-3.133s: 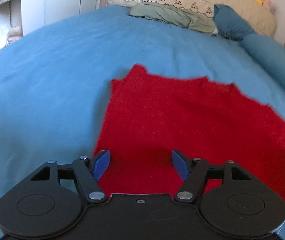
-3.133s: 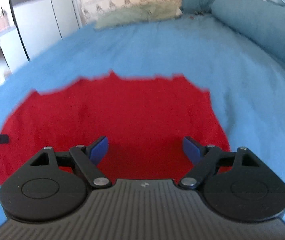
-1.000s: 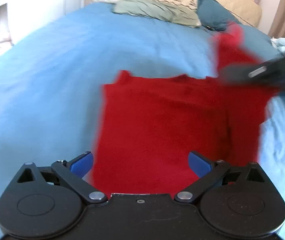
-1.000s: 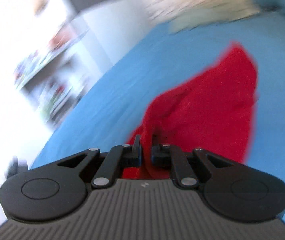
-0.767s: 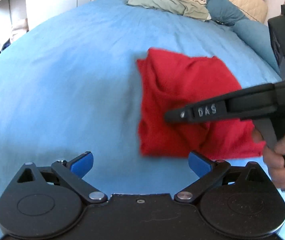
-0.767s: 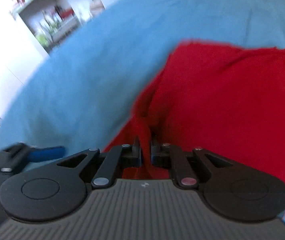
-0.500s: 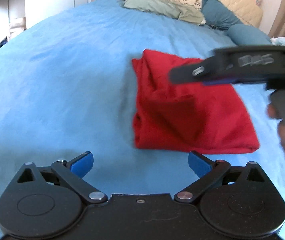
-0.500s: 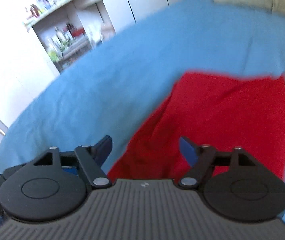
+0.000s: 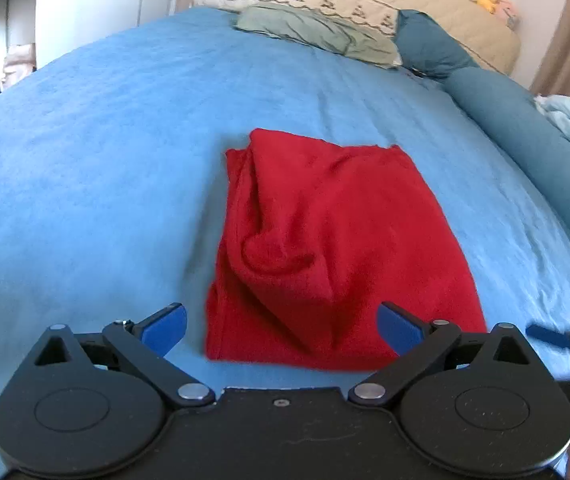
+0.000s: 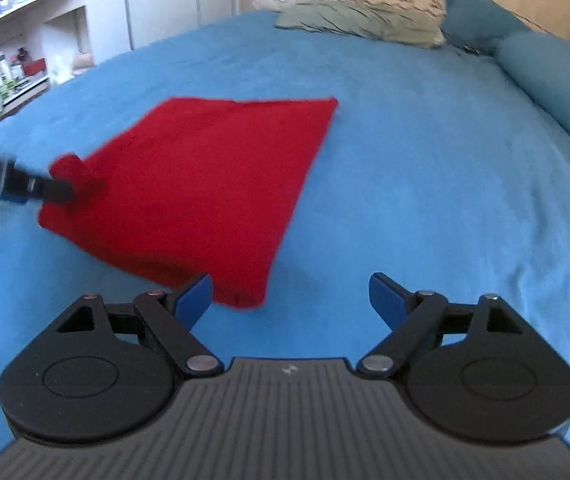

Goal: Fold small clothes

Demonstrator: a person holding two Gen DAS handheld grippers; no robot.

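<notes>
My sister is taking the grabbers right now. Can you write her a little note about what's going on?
Left tool: open, holding nothing, right in front of the near edge of the red garment.
Right tool: open, empty, beside the garment's near corner.
The garment lies on the blue blanket, folded over into a rough rectangle.
Done: at least one fold.
Left: its left side is lumpy and bunched, so smooth it, then probably fold it smaller.

No readable text, label or number shows anywhere.
</notes>
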